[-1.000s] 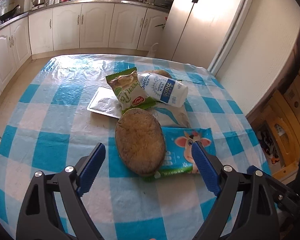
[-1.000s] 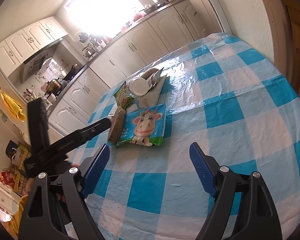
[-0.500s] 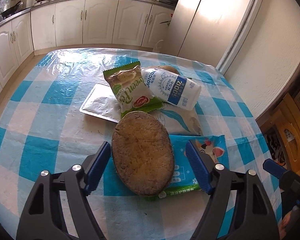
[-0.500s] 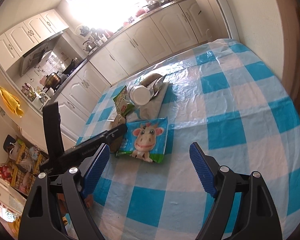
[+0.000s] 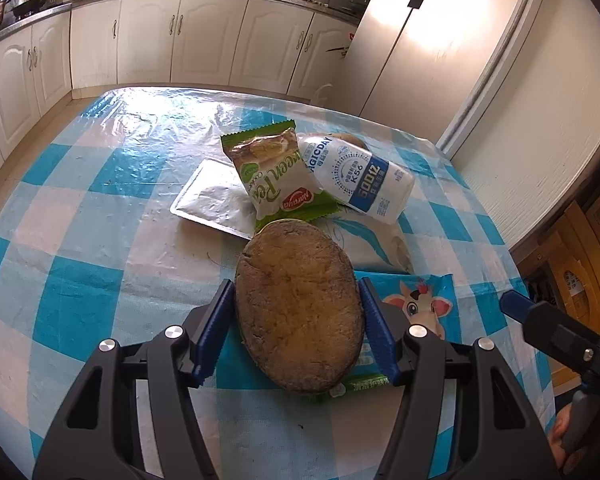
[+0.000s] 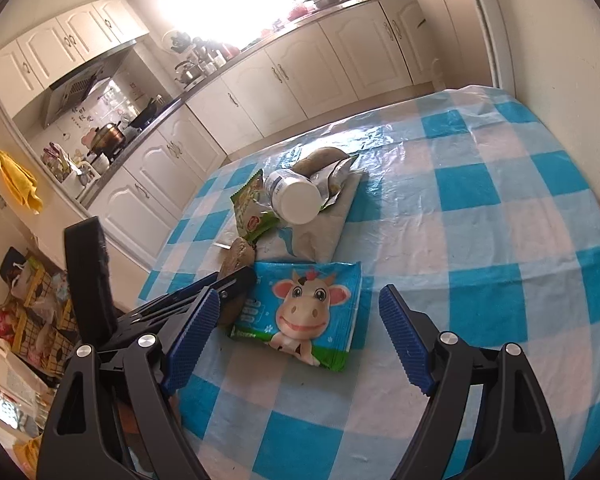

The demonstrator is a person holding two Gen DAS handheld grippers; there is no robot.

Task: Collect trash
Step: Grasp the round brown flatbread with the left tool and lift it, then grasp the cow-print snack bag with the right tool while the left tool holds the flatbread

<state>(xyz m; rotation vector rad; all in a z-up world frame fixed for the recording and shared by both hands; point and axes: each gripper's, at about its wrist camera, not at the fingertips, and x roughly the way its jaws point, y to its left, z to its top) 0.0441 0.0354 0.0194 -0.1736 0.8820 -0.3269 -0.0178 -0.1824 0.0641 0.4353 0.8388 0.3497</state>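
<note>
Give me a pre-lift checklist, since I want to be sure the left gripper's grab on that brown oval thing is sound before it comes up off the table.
1. Brown oval piece between the left gripper pads: ok, the jaws have just been closing and sit against both its sides.
2. Grip firm enough to lift: cannot tell.
3. Cow packet clear of the jaws: not ok, the oval piece lies on its edge and one pad is over it.
4. Green snack bag clear: cannot tell, it touches or overlaps the oval piece's far end.
5. Right gripper free: ok, open and empty above the cow packet.
</note>
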